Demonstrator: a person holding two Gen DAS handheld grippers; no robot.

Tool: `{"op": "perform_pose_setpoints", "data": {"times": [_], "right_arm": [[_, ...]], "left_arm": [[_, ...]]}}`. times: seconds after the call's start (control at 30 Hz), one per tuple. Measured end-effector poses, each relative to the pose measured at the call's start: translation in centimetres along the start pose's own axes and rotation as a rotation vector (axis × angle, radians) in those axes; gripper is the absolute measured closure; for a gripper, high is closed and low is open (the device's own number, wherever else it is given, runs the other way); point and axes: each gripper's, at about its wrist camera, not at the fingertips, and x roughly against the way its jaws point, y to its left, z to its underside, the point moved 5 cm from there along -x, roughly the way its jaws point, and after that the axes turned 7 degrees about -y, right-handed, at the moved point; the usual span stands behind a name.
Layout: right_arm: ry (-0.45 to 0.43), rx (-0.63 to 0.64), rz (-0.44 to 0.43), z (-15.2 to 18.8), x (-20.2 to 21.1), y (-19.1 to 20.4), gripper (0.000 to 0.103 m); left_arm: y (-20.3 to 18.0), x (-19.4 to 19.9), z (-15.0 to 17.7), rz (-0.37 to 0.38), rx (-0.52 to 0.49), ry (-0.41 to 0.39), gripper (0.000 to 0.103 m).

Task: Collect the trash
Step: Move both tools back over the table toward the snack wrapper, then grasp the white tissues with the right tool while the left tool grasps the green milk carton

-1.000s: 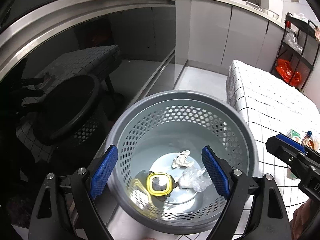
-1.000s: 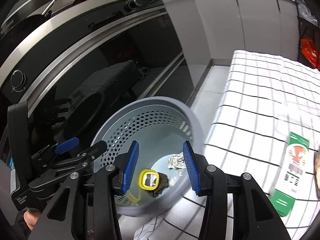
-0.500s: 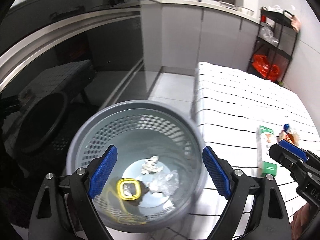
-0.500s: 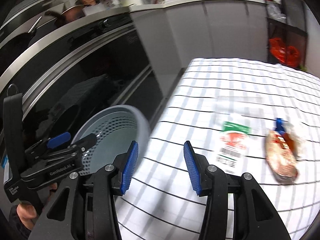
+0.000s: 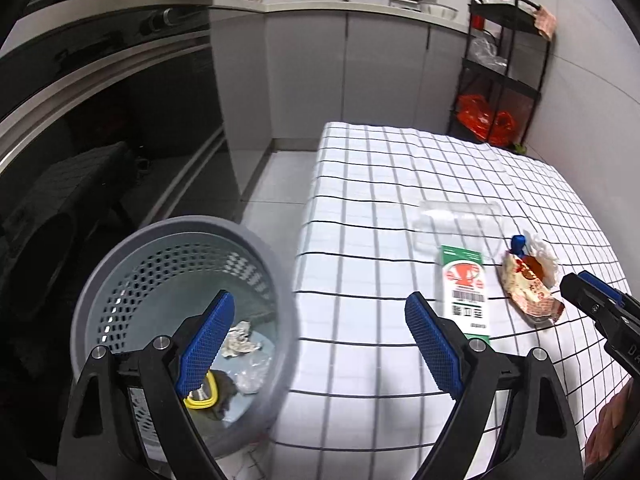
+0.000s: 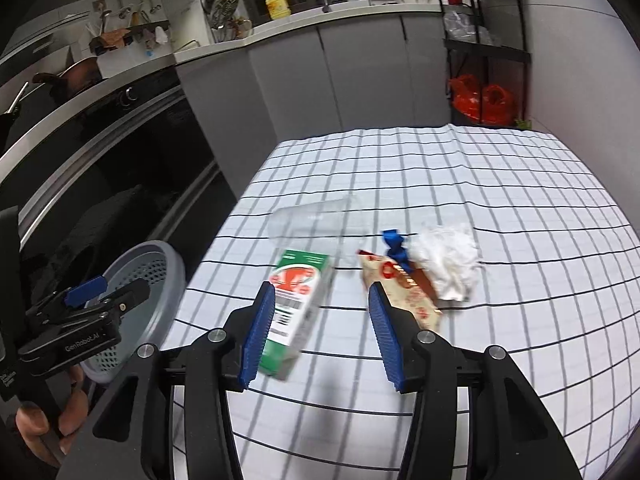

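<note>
Right wrist view shows the right tongs (image 6: 322, 330) spread and empty above the green carton (image 6: 298, 304) on the checked desk (image 6: 500, 208), left tongs (image 5: 316, 342) likewise spread beside the bin (image 5: 120, 256); next, lower and pinch the carton

Both units same build: black plastic frames, angled arms, triangular cut-outs in the lower struts. Left gripper (image 5: 320, 342): fingers (image 5: 206, 340) faced with blue cross-hatched pads, silver round-head screws on each arm, white sticker with small print on left arm. Right gripper (image 6: 322, 334): blue ribbed pads, four silver screws. Left unit's side, seen from the right wrist, shows a blue lever tab and white "GenRobot.AI" lettering. Left hand (image 6: 44, 420) and right hand (image 5: 610, 426): bare skin, no glove.
</note>
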Motion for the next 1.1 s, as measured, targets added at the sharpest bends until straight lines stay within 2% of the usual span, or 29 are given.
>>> {"op": "perform_pose_setpoints", "data": {"times": [0.17, 0.47, 1.1], "right_arm": [[0.002, -0.011, 0.049, 0.6, 0.7, -3.3, 0.056], [0.0, -0.02, 0.098, 0.3, 0.2, -5.9, 0.055], [0.058, 0.013, 0.138, -0.1, -5.1, -7.1, 0.054]], "left_arm": [[-2.5, -0.8, 0.1, 0.025, -0.026, 0.009, 0.018], [-6.2, -2.5, 0.6, 0.057, -0.059, 0.032, 0.018], [-9.1, -5.3, 1.0, 0.078, -0.087, 0.07, 0.017]]}}
